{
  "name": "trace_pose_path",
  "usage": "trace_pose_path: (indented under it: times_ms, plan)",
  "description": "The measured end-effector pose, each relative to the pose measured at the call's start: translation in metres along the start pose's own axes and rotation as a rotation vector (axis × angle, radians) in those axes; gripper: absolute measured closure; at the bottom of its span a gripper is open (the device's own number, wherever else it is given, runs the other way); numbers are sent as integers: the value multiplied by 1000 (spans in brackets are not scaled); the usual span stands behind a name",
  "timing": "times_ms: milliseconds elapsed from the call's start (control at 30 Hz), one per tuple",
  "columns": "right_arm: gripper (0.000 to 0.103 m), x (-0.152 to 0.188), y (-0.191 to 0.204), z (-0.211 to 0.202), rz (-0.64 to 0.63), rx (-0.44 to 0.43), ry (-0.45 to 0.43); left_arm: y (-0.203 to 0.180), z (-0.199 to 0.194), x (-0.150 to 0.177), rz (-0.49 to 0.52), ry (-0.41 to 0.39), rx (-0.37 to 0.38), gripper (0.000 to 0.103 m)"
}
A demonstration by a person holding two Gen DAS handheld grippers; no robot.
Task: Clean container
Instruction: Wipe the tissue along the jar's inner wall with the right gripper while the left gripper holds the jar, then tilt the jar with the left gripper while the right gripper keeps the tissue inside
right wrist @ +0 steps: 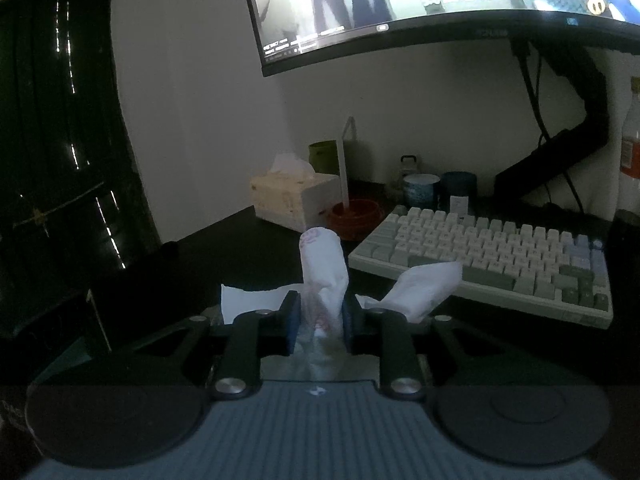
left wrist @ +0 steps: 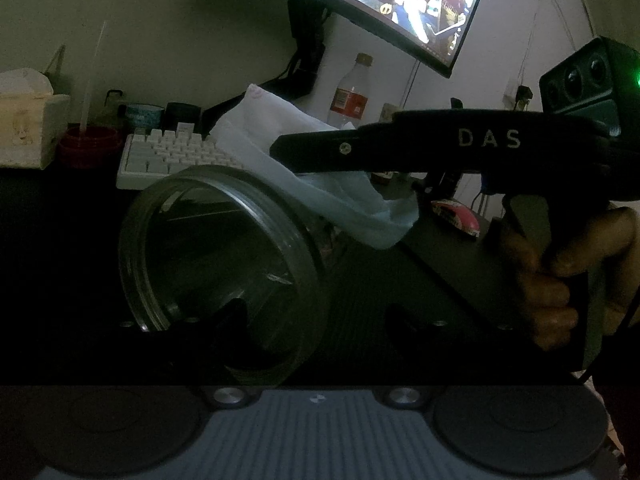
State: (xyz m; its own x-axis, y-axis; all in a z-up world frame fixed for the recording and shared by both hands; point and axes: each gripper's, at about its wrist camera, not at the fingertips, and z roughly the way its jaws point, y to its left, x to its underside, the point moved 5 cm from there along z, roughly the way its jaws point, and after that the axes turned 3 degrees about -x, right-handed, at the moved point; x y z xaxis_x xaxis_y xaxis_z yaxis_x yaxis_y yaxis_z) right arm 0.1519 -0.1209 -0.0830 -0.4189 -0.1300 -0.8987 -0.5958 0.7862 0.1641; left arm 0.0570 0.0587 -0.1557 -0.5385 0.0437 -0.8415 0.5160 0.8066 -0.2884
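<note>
In the left wrist view a clear glass jar [left wrist: 216,264] is tilted above the dark desk with its open mouth facing the camera. My left gripper [left wrist: 316,308] has its dark fingers on either side of the jar and is shut on it. From the right, my right gripper [left wrist: 276,150] reaches in just above the jar's rim. It is shut on a crumpled white tissue [left wrist: 320,184] that hangs down against the rim. In the right wrist view the tissue [right wrist: 324,276] sticks up between the pads of the right gripper [right wrist: 320,320].
A white keyboard [right wrist: 500,252] lies behind the jar, under a curved monitor [right wrist: 440,0]. A tissue box [right wrist: 292,196], a red bowl [right wrist: 356,212] and mugs [right wrist: 420,190] stand at the back. A plastic bottle [left wrist: 352,96] stands behind the right gripper. A hand [left wrist: 560,280] grips that gripper's handle.
</note>
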Motion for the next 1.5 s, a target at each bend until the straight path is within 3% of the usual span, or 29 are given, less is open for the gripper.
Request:
trace_pose_path:
  times_ms: [900,1000,1067,1133,1267,1333,1500]
  plan:
    - [77,1,3,-1,-9,3,7,1,6,-9,-10,-5,5,27]
    - [77,1,3,-2,-11,0,12,3,7,-11,-24,-16,-17,39]
    - [77,1,2,-3,-10,-4,16,5,6,-13,-34,-20,-18,52]
    - [77,0,2,-3,-1,-8,14,7,7,-16,-47,-19,0,58]
    - [83,0,-2,-7,48,-10,-21,2,8,-20,-46,-43,52,89]
    - [88,0,-3,-8,59,-16,-33,-1,6,-23,-47,-64,76,91]
    - [88,-6,-7,-14,72,4,-51,12,0,-28,-166,-123,160,96]
